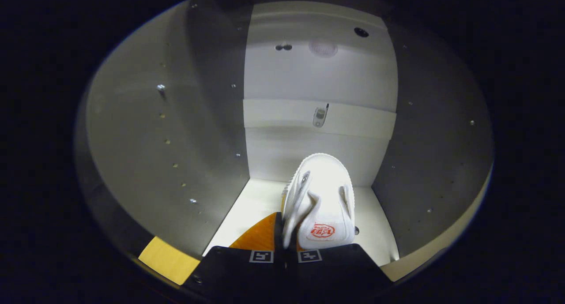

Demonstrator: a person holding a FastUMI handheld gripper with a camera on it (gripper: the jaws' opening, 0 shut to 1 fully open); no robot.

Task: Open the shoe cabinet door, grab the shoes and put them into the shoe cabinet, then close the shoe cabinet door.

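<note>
Black two-finger gripper (285, 246) clamps white canvas sneaker (321, 198) (toe at 12 o'clock) w/ both fingers, inside white-walled shoe cabinet (318, 74).

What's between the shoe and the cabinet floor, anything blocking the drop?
Nothing visible. The white shoe, pinched in the shut gripper, is already inside the cabinet, over its bare white floor. Side walls stand clear of it.

Tool (285, 244) fingers nearly together, pinching something

Dim, shadowed sides; glaring centre; fisheye-warped edges.
</note>
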